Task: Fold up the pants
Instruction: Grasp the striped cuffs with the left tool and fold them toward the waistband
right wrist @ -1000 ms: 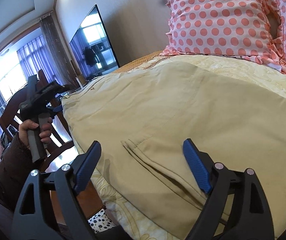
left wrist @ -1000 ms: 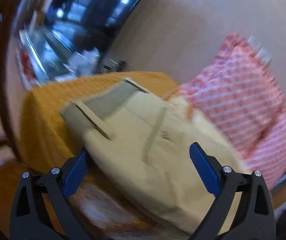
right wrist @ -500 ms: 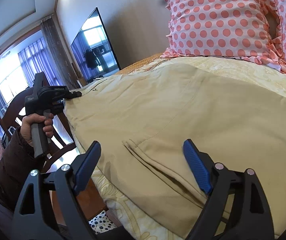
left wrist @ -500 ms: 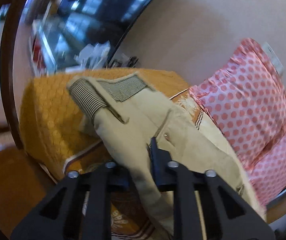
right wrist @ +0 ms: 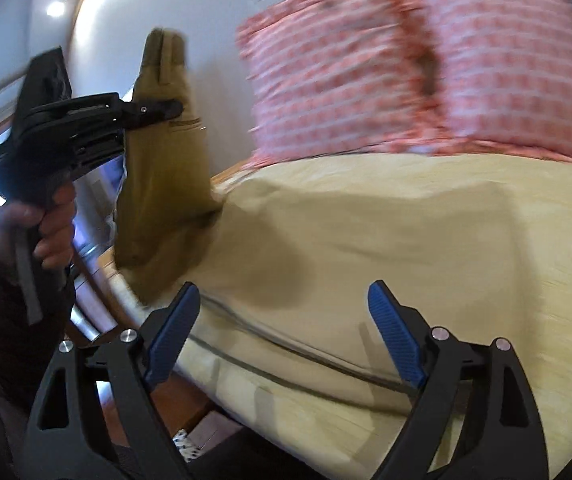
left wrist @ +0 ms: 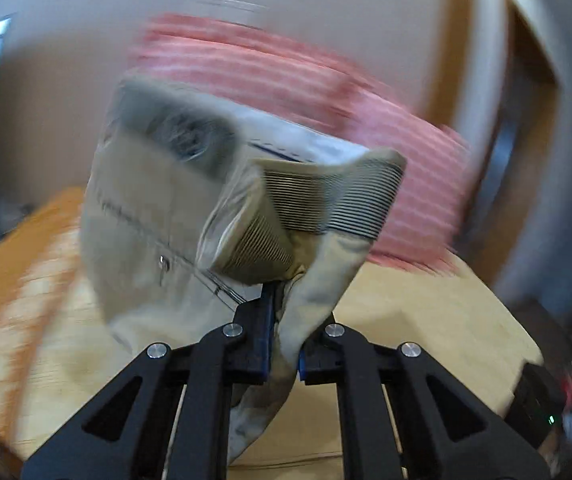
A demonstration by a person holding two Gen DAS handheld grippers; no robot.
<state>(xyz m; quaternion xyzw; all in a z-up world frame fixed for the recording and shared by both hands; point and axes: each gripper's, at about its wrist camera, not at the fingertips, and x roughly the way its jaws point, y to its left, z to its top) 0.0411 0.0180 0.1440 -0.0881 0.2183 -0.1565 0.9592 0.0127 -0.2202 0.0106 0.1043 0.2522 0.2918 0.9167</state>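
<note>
Pinching the waistband end of the pants [left wrist: 189, 216] between closed tips, the left gripper [left wrist: 281, 344] holds it up off the bed [right wrist: 466, 216] near the bed's left edge, while the rest lies flat across the bed in front of the pillows [right wrist: 414, 64]. The right gripper [right wrist: 286, 336] hangs spread and empty over the near edge. With only a small bunch of cloth caught, a quick swing could pull it free, and nothing pins the flat part, so the fold may drag crooked.
</note>
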